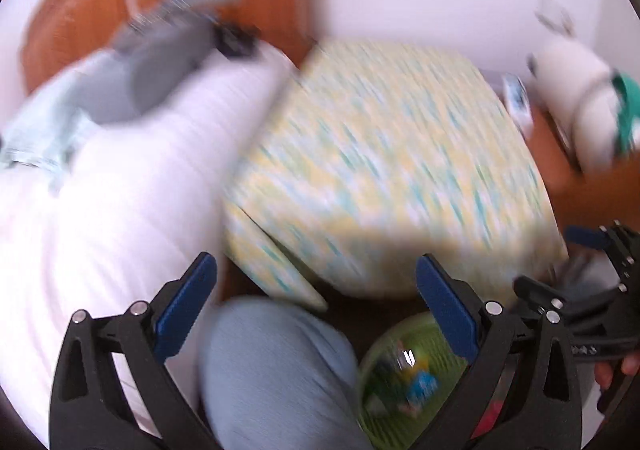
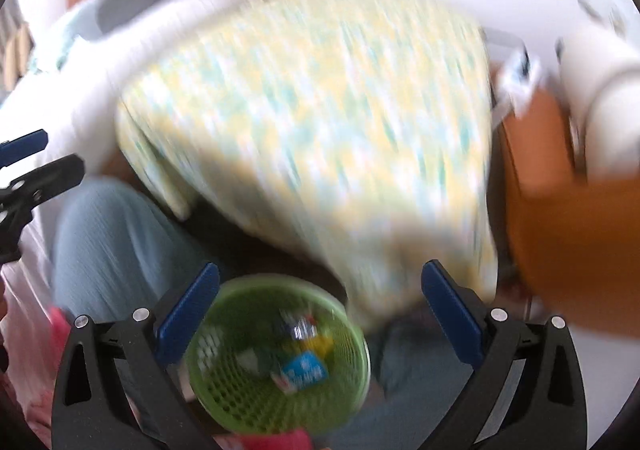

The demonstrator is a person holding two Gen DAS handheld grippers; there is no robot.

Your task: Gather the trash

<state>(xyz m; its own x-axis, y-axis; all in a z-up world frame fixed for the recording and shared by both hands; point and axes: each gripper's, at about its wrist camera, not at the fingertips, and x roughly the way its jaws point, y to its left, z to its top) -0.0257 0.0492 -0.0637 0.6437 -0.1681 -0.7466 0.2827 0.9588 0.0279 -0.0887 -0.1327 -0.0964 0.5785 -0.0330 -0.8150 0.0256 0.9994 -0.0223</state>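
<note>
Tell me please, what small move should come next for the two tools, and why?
Probably hold both tools steady and look for more trash. The left tool and right tool are open and empty, the green basket already holds wrappers, and both views are blurred.

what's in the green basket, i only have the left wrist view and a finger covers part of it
Observer: The right wrist view shows the whole green basket. A blue packet and a few blurred scraps lie inside.
Operator: is the right gripper holding anything
Observer: No. The right gripper is open and empty, above the basket.
Operator: anything else down there
Observer: A thin pinkish plastic bag shows at the left edge of that view.
</note>
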